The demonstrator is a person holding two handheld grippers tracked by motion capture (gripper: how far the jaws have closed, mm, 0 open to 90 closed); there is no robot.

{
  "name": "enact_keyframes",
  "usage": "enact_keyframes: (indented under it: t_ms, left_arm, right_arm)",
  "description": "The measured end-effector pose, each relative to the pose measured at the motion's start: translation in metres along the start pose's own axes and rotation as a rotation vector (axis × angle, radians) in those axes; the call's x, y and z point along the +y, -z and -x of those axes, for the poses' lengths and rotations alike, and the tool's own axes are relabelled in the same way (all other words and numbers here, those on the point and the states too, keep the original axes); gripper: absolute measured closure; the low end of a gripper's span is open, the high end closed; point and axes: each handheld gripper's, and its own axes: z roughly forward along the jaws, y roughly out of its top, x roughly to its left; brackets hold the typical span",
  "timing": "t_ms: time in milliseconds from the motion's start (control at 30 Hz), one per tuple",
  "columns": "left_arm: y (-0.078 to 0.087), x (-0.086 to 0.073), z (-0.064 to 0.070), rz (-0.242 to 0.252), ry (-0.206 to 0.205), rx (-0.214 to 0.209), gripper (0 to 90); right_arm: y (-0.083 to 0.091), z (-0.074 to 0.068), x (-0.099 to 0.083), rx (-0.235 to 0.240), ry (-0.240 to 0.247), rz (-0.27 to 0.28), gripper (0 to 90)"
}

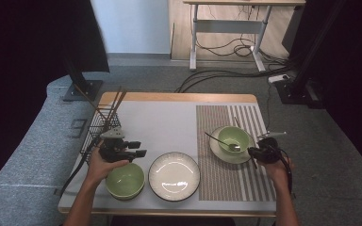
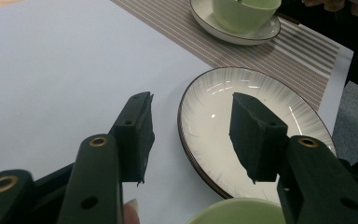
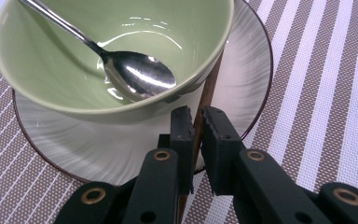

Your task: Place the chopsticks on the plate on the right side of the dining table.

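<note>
Your right gripper (image 3: 195, 122) sits at the right edge of the brown-and-white striped woven placemat (image 3: 317, 93), jaws nearly closed on a thin brown wooden chopstick (image 3: 208, 95) that runs between the pads and rises over the rim of the white ribbed ceramic plate (image 3: 242, 88), beside the pale green ceramic bowl (image 3: 51, 70). That bowl stands on the plate and holds a shiny metal spoon (image 3: 135, 72), bowl end down inside and handle leaning out over the far rim. In the high view the chopstick (image 1: 253, 162) passes under your right gripper (image 1: 255, 151), just beside the plate. Your left gripper (image 2: 191, 135) hovers over the pale table surface (image 2: 51, 70), jaws wide apart with nothing between them; a second white ribbed plate with a dark rim (image 2: 214, 107) lies beyond them, and a second green bowl (image 1: 125, 180) sits below your left hand (image 1: 102, 167). A black wire basket (image 1: 96, 129) holding more dark chopsticks (image 1: 114, 103) stands at the table's left edge.
</note>
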Motion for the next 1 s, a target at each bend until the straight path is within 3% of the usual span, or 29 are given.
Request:
enact_keyframes:
  t_ms: [367,533,700,1000]
  left_arm:
    - [0.0006,-0.0002,0.0,0.001,0.0,0.0,49.5]
    - [0.0014,0.0,0.0001,0.004,0.0,-0.002,49.5]
    - [0.0015,-0.0002,0.0,0.002,-0.002,-0.003,49.7]
    - [0.0001,-0.0002,-0.0003,-0.002,-0.001,-0.005,49.8]
  right_arm:
    - [0.005,0.0013,-0.0005,0.007,-0.016,0.023,78.5]
    - [0.0074,-0.002,0.0002,0.005,0.017,-0.001,78.3]
    - [0.0024,-0.0014,-0.0017,-0.003,0.02,-0.022,80.3]
    - [0.0003,-0.0018,-0.0031,-0.007,0.035,-0.013,80.6]
